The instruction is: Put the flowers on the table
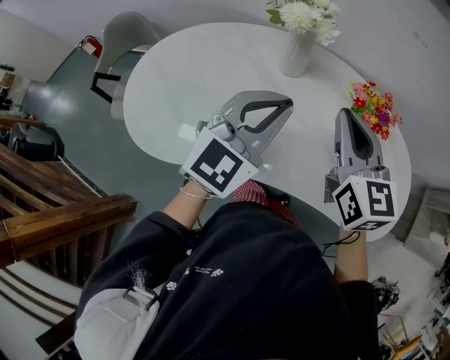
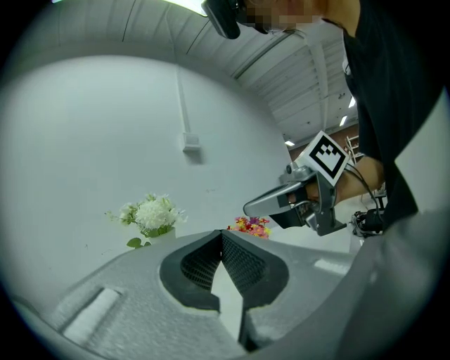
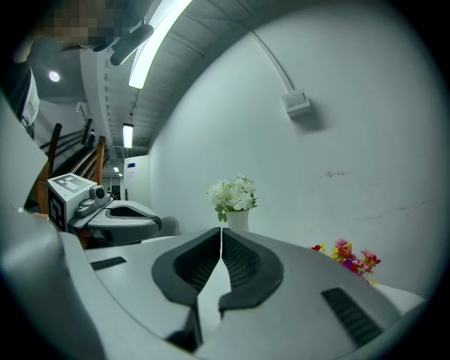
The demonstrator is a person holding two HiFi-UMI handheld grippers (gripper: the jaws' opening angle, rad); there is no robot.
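Observation:
A bunch of small red, pink and yellow flowers [image 1: 375,107] lies on the white oval table [image 1: 211,77] near its right edge. A white vase [image 1: 296,53] with white flowers [image 1: 304,14] stands at the table's far side. My right gripper [image 1: 344,112] hovers just left of the colourful bunch, apart from it, its jaws shut and empty. My left gripper [image 1: 287,104] hangs over the table's middle, tips together with nothing between them. The left gripper view shows its jaws [image 2: 221,233] meeting, with the colourful bunch [image 2: 252,225] beyond. In the right gripper view the jaws [image 3: 221,230] also meet.
A grey chair [image 1: 123,49] stands past the table's far left end. Wooden stair rails [image 1: 56,211] run along the left. The table's near edge curves just in front of my body. A plain white wall [image 3: 337,140] backs the table.

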